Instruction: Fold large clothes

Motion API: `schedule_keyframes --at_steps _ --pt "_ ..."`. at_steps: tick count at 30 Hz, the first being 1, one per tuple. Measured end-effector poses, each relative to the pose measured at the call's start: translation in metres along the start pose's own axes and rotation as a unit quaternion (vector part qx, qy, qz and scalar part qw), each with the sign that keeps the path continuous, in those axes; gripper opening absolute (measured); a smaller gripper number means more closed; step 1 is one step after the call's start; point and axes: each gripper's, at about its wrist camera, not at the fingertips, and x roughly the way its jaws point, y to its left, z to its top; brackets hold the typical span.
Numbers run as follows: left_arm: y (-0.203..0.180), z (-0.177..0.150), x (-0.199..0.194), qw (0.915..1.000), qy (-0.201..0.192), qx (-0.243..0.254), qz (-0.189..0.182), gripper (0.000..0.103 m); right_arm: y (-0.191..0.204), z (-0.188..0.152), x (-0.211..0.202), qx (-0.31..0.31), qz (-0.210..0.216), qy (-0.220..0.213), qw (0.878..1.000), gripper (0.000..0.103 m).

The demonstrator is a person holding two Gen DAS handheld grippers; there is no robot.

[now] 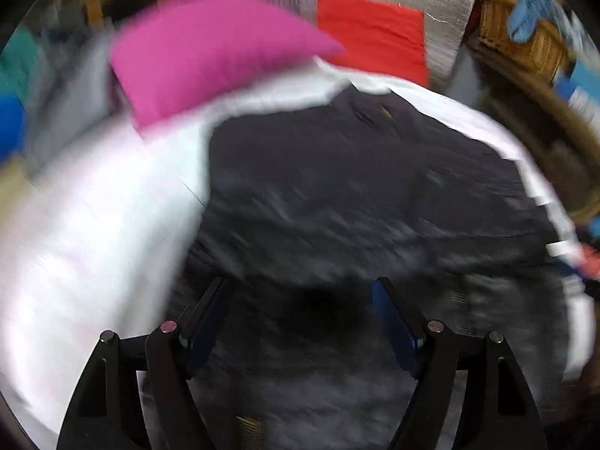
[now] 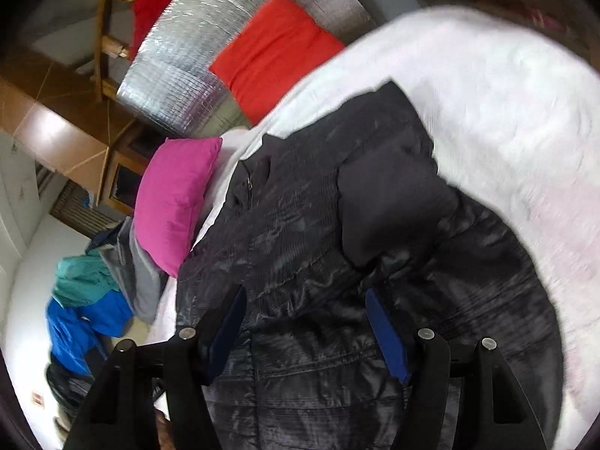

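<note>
A black quilted puffer jacket lies spread on a white bed sheet; it also shows in the right wrist view, with one sleeve folded across its body. My left gripper is open and empty just above the jacket's lower part. My right gripper is open and empty above the jacket's middle. The left wrist view is blurred by motion.
A pink pillow and a red pillow lie at the bed's head against a silver padded board. A wicker basket stands at the right. Blue, teal and grey clothes are piled beside the bed.
</note>
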Motion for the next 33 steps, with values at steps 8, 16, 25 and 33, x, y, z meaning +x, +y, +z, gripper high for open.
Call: schedule_keyframes --at_steps 8,16,25,33 --pt "0.037 0.015 0.023 0.9842 0.040 -0.142 -0.099 0.078 -0.015 -0.004 0.051 0.096 0.068 0.057 0.991 0.072" --pt "0.069 0.027 0.048 0.9546 0.024 -0.262 -0.140 0.075 -0.014 -0.002 0.097 0.137 0.082 0.066 0.985 0.072" --pt "0.081 0.033 0.052 0.9429 -0.008 -0.301 -0.142 0.017 -0.004 0.011 0.105 0.089 0.059 0.022 0.994 0.024" --pt "0.074 0.036 0.051 0.9602 0.000 -0.264 -0.091 0.018 0.003 0.008 0.111 0.051 0.019 0.062 0.997 0.025"
